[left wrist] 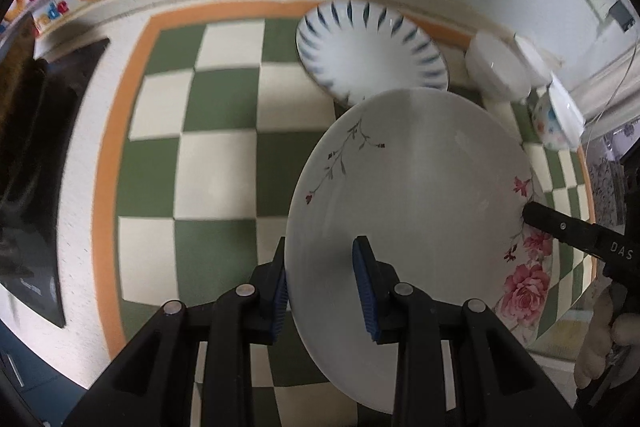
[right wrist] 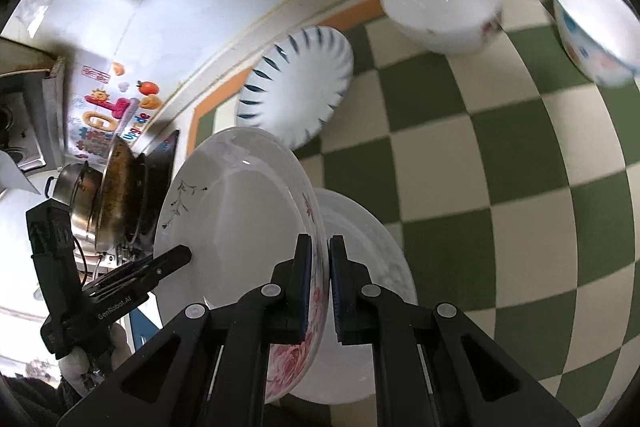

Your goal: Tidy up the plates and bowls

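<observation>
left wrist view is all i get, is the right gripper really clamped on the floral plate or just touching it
Observer: Clamped. The right gripper has both pads shut on the rim of the floral plate.
Operator: anything hidden behind the plate
Observer: Yes, a second pale plate sits just beyond it, on the checked mat.
Operator: what's the dark stuff far left
Observer: A steel pot and a browned wok stand there.
</observation>
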